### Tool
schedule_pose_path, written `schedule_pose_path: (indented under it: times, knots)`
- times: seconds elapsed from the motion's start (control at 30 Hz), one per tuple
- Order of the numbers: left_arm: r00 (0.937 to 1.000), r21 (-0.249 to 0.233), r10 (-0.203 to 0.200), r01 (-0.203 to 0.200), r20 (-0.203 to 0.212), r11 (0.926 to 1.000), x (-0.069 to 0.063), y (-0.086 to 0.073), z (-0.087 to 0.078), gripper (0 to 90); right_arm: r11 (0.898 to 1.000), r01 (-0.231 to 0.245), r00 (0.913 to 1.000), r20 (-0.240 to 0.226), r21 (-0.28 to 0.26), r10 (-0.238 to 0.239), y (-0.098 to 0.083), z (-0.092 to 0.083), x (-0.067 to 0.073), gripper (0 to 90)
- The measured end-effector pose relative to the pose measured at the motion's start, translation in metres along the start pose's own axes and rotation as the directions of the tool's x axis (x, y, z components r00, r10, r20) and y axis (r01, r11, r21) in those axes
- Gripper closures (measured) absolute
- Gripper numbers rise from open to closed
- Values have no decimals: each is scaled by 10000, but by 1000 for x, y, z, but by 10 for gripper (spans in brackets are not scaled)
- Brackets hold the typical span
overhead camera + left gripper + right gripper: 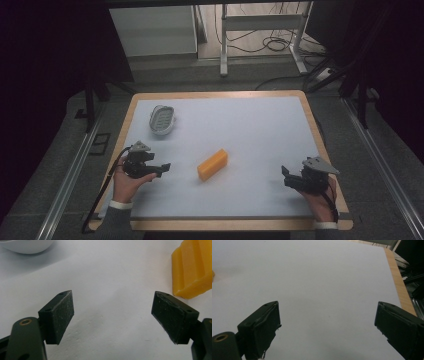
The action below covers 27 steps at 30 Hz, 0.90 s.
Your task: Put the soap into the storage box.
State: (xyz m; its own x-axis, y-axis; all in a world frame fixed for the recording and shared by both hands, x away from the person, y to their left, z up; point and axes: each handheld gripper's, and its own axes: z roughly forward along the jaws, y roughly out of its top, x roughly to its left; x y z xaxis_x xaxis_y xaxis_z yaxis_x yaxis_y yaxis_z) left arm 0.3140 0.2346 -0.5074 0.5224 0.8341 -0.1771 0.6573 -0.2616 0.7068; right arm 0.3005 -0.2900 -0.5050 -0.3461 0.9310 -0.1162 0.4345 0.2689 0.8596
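An orange-yellow block [212, 164] lies near the middle of the white table mat [250, 130]. A small white oval dish [163, 119] sits at the back left. My left gripper [161, 169] rests low at the left, pointing right toward the block, jaws open and empty. In the left gripper view its open jaws [112, 315] frame bare mat, with the block [193, 267] at the upper right and the dish rim [27, 246] at the top left. My right gripper [286, 176] sits at the right front, open and empty; its own view shows wide jaws [327, 326] over bare mat.
The mat lies on a wooden table [320, 135] with its edge close to the right gripper. Beyond the table are a white cabinet [155, 30], a metal frame leg [224, 45] and cables on the floor [275, 42].
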Motion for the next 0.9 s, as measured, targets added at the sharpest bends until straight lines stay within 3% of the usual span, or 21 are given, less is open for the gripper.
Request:
schedule_pose_path:
  times: [0.3,0.53,0.67,0.8,0.9]
  knots:
    - [9998,-259,-169,167,-78,9995,3,-2,-9,189,9996,-175,9996,238,217,170,-3,4,0,67]
    - [9997,-281,-249,246,-75,9993,4,-1,-9,190,9988,-410,9991,71,275,409,-7,5,-2,69]
    - [9998,-257,-197,195,-62,9995,4,-1,-8,191,9991,-367,9993,-76,220,368,-9,7,-1,70]
    - [9995,-677,-135,114,-303,9976,2,0,-12,211,9992,-366,9992,-126,155,368,-9,8,-1,71]
    - [9994,-664,76,-98,-327,9977,-2,2,-15,208,9990,-373,9992,-113,242,375,-11,10,-1,71]
